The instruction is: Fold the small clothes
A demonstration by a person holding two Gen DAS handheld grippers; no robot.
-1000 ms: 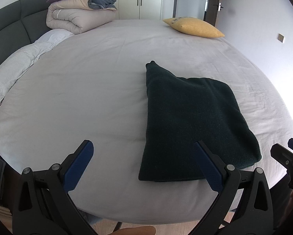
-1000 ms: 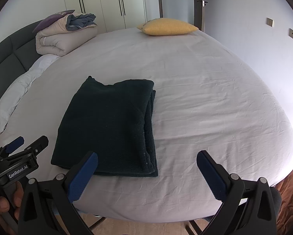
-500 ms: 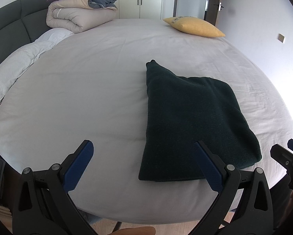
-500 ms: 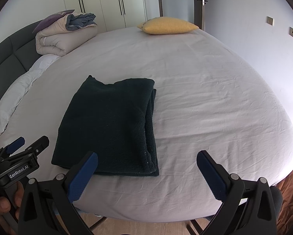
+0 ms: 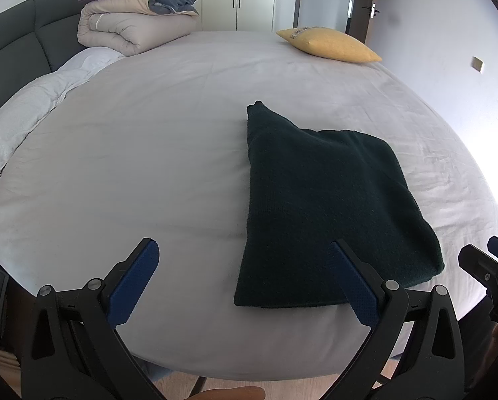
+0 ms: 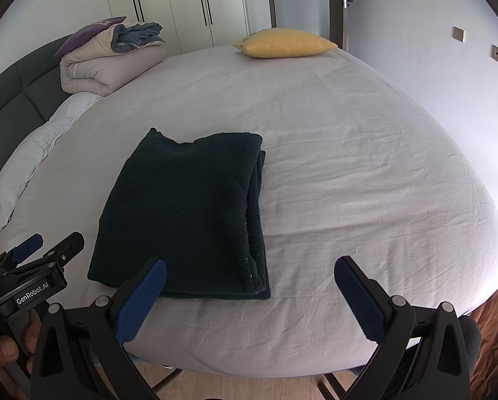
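Two grippers, left gripper [image 5: 242, 276] and right gripper [image 6: 249, 291], held spread wide and empty off the bed's [image 6: 365, 153] near edge, clear of the cloth. Dark green garment [image 6: 185, 216] folded flat in stacked layers near that edge, seemingly finished. Yellow pillow [image 6: 285, 43] and rolled duvet [image 6: 109, 63] at the far edge.

Plain dark green garment [image 6: 185, 220], pale grey sheet [image 6: 349, 166], mustard-yellow pillow [image 6: 285, 43], blue-padded black tools.
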